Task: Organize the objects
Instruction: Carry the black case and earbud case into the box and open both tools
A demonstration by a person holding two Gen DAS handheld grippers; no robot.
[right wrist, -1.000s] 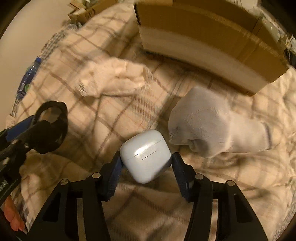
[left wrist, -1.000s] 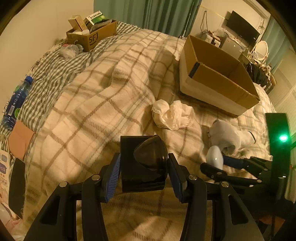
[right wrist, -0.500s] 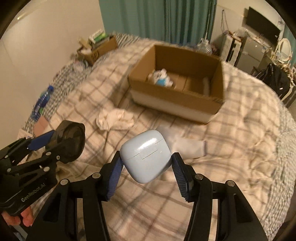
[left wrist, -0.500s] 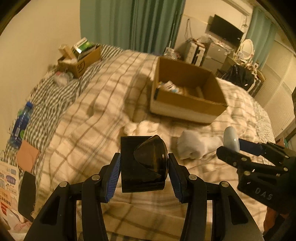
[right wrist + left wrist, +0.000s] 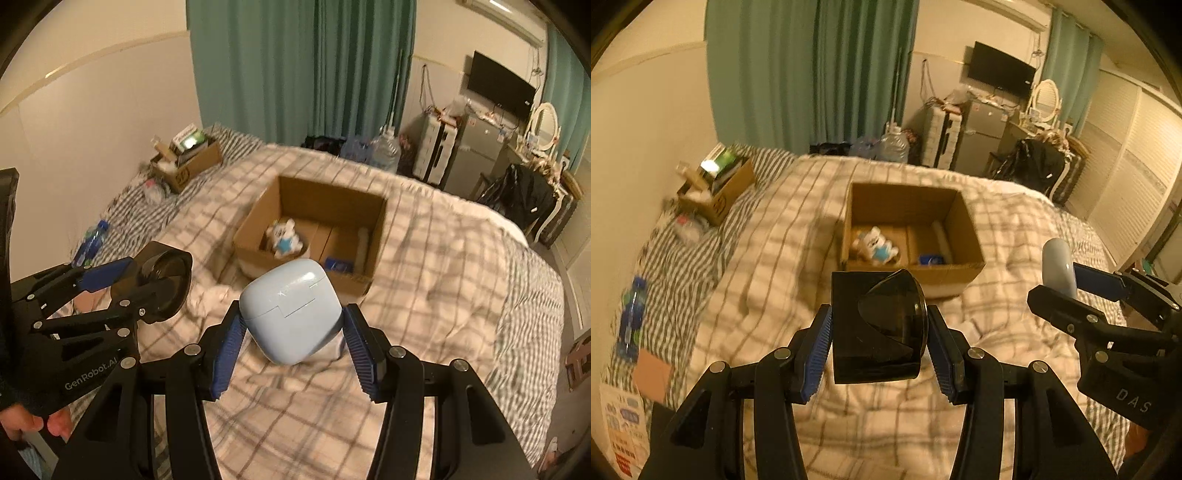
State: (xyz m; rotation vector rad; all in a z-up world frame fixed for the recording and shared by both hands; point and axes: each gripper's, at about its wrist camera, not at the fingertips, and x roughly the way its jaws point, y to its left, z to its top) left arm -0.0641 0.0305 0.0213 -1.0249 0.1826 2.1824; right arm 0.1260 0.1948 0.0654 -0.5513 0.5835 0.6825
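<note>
Bed (image 5: 783, 236) with plaid quilt; teal curtains (image 5: 812, 74) behind. Small carton (image 5: 720, 192) of books and a blue bottle (image 5: 629, 321) lie along the striped left edge. Wall television (image 5: 1001, 70), oval mirror (image 5: 1047, 98), grey cabinet (image 5: 982, 136), water jug (image 5: 894, 146) beyond.

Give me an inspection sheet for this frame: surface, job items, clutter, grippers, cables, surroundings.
Surface: bed with plaid blanket, rumpled.
Job's things: open box holds a plush toy and a blue item; black object; earbud case; white cloth on blanket.
Clutter: small box and bottle by the wall.
Grippers: left gripper shut on black object; right gripper shut on earbud case; both raised above the bed.
Cables: wires near the TV.
Surroundings: green curtains, fridge, mirror.
</note>
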